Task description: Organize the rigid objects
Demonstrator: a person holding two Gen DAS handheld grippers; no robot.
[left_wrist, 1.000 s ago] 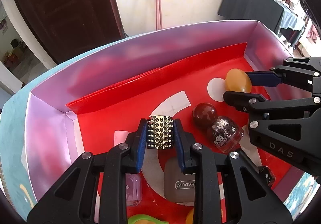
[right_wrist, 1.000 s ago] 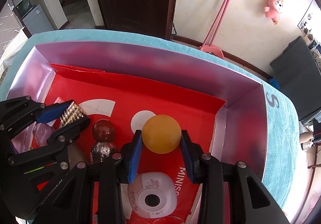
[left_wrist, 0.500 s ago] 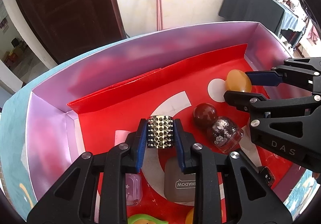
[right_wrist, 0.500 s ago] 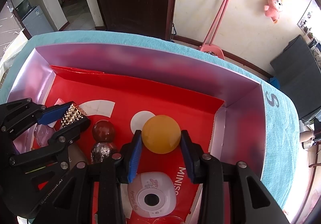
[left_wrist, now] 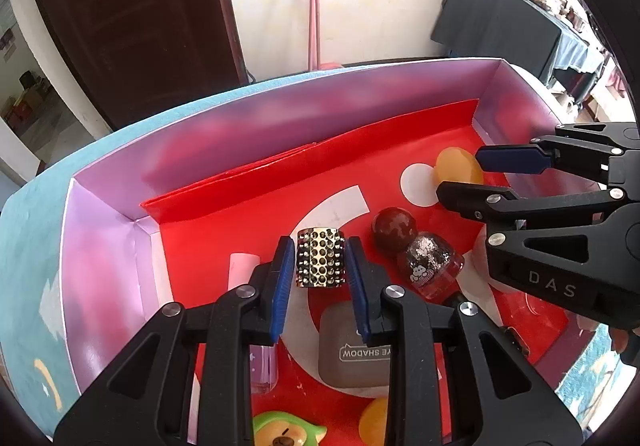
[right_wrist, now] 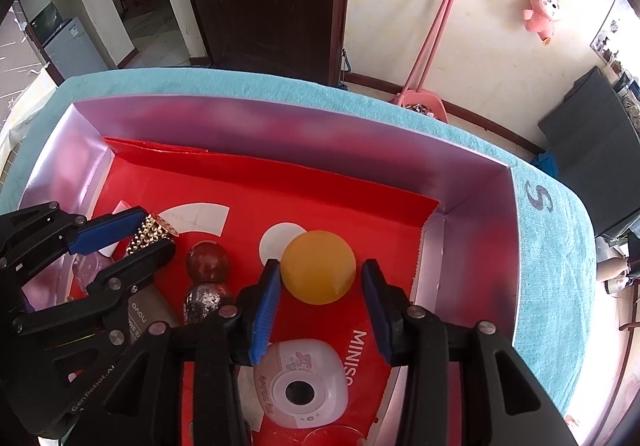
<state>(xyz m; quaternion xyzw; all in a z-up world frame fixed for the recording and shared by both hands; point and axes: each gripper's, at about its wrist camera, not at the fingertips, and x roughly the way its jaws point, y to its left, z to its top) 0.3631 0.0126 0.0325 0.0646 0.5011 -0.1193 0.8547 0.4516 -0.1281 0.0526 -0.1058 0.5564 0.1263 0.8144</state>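
the right hand-held gripper (right_wrist: 320,298), jaws just opening and slack around the orange ball (right_wrist: 318,266) on the box's red floor (right_wrist: 360,202), should part wider before lifting so the ball stays put, while the left hand-held gripper (left_wrist: 320,270) holds the studded cylinder (left_wrist: 320,257) clamped.

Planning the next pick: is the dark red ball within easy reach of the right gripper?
Probably yes: the dark red ball lies uncovered just left of the right gripper, whose jaws have been opening off the orange ball.
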